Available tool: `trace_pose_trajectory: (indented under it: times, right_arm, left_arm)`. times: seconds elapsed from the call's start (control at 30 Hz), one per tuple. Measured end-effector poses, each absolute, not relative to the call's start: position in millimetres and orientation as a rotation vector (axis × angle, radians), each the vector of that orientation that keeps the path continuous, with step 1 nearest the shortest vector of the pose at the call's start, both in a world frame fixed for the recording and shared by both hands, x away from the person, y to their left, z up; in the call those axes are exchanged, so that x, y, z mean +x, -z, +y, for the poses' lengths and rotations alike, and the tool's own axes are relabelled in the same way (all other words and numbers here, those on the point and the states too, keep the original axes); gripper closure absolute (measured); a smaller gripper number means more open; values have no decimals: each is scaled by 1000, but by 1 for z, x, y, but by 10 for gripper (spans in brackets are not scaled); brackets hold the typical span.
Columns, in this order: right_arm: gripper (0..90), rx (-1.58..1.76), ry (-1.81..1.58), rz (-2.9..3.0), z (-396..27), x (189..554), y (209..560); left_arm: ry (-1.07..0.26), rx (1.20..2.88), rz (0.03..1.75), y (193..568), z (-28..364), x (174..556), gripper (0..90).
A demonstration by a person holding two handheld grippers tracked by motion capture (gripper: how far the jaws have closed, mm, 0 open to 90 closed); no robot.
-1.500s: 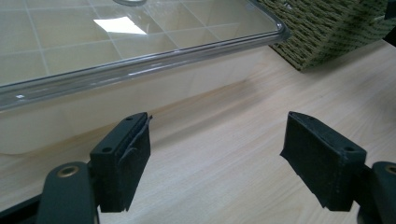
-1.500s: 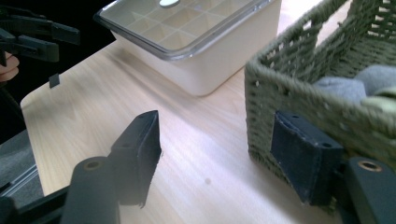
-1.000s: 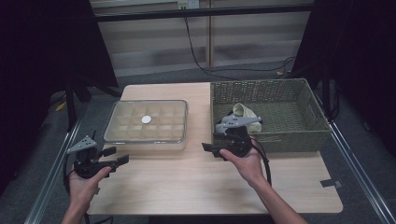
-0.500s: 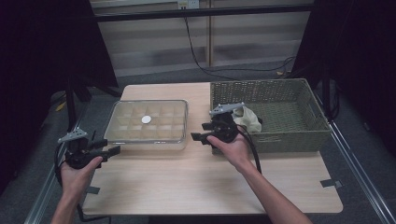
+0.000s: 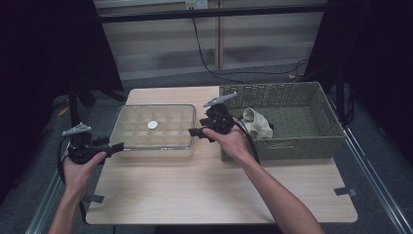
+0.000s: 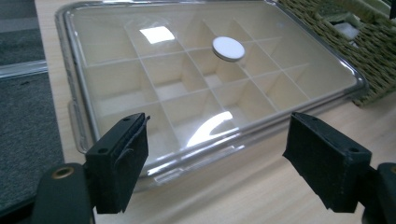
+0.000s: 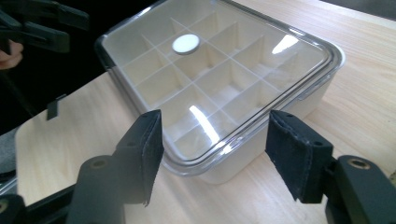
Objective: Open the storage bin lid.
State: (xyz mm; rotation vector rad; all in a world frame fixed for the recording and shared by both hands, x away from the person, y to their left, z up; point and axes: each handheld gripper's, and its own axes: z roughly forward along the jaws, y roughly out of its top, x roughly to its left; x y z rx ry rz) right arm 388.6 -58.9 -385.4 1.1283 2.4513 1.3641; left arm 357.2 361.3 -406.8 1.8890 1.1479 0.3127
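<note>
A shallow cream box [image 5: 191, 141] with many compartments and a clear lid sits left of centre on the table. A small white disc [image 5: 152, 125] lies on the lid. My left gripper [image 5: 116, 146] points at the box's near left corner. Its jaws have just been opening and hold nothing. In the left gripper view the gripper [image 6: 219, 135] frames the box rim [image 6: 70, 70] and the disc [image 6: 228, 48]. My right gripper [image 5: 194, 131] hovers open at the box's right edge. In the right gripper view the gripper [image 7: 215, 126] has the box corner [image 7: 299, 100] just beyond it.
A green wicker basket [image 5: 292, 141] stands at the right, touching the box's side, with pale cloth pieces [image 5: 257, 123] in its left end. Bare wood lies toward the front edge, with black tape marks [image 5: 348, 191] near the corners. Dark floor surrounds the table.
My right gripper has moved left and away from me, from in front of the basket to the box's right edge. My left gripper has shifted left and slightly away, to the box's corner.
</note>
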Motion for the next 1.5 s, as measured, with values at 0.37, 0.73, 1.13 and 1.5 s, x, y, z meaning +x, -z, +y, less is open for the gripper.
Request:
trace_pose_trajectory:
  times: [0.37, 0.73, 1.13, 1.5]
  right_arm:
    - [310, 1204, -1282, 2437, -47, 419, 388]
    - [237, 1278, -1218, 2477, -36, 445, 392]
    - [235, 1427, -1082, 2502, -25, 475, 406]
    - [220, 1477, -987, 2510, -15, 488, 415]
  left_arm:
    - [-299, 1927, 1185, 410, 369, 379, 208]
    - [-263, 1912, 1248, 416, 383, 400, 201]
    - [-194, 1927, 1282, 421, 388, 417, 277]
    - [-164, 1957, 1311, 424, 385, 434, 227]
